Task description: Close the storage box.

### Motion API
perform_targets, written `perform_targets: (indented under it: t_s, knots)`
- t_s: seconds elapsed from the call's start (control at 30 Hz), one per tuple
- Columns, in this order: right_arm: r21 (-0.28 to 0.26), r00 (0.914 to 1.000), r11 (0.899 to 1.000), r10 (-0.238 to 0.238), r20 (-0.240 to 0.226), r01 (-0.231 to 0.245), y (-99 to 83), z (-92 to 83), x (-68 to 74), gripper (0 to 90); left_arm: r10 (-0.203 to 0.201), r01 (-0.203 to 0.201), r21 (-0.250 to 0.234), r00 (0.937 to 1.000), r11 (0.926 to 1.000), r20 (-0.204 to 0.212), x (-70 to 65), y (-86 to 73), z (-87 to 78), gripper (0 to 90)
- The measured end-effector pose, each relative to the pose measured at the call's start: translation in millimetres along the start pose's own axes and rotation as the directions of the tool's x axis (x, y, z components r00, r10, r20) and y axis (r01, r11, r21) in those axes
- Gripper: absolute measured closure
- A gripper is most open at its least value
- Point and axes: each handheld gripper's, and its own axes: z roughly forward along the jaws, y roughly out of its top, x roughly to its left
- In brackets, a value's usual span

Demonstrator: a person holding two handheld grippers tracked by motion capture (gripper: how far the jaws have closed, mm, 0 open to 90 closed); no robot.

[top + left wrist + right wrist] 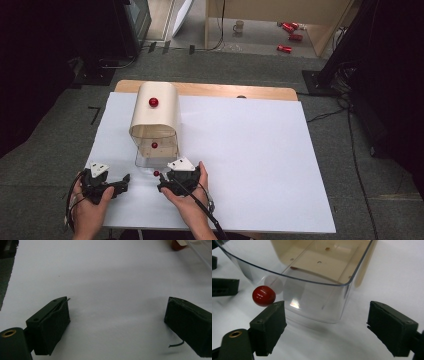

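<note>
We find the clear drawer (317, 302) partly drawn from its cream housing (155, 112); both grippers' jaws spread, gripping nothing, extraction unfinished.

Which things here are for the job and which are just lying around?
For the job: cream rounded box with clear plastic lid; round red knob on that lid; right gripper.
Just lying about: white mug on the floor; red cans on the floor.

Clear drawer (312, 290) cut off at top edge; floor cans (289, 30) too small to identify.
</note>
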Motion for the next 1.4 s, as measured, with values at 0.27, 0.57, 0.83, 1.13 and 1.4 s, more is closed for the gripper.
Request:
perform_targets:
  t_s: [0.27, 0.57, 0.83, 1.13, 1.4]
  knots:
    - [-0.005, 0.9995, 1.0, 0.001, 0.033, -0.001, 16.6, 10.3, -7.9, 14.0, 0.0, 0.0, 0.0, 1.0, 1.0, 0.0, 0.0, 0.0, 0.0, 5.8]
    - [-0.023, 0.9984, 1.0, 0.016, 0.053, -0.015, 27.9, 15.5, -16.3, 13.6, -0.002, 0.002, -0.001, 1.0, 1.0, 0.0, -0.1, 0.0, 0.1, 5.8]
    - [-0.011, 0.9976, 0.999, 0.034, 0.06, -0.033, 32.3, 21.7, -28.5, 11.0, -0.002, 0.002, -0.001, 1.0, 1.0, 0.0, -0.1, 0.0, 0.1, 5.8]
    - [0.004, 0.9983, 1.0, 0.01, 0.057, -0.011, 24.7, 9.1, -41.7, 4.5, 0.002, -0.002, 0.001, 1.0, 1.0, 0.0, 0.1, 0.0, -0.1, 5.8]
    - [-0.001, 0.9978, 1.0, 0.001, 0.066, -0.001, 10.2, -22.1, -77.0, 0.0, 0.002, -0.002, 0.001, 1.0, 1.0, 0.0, 0.1, -0.1, -0.1, 5.8]
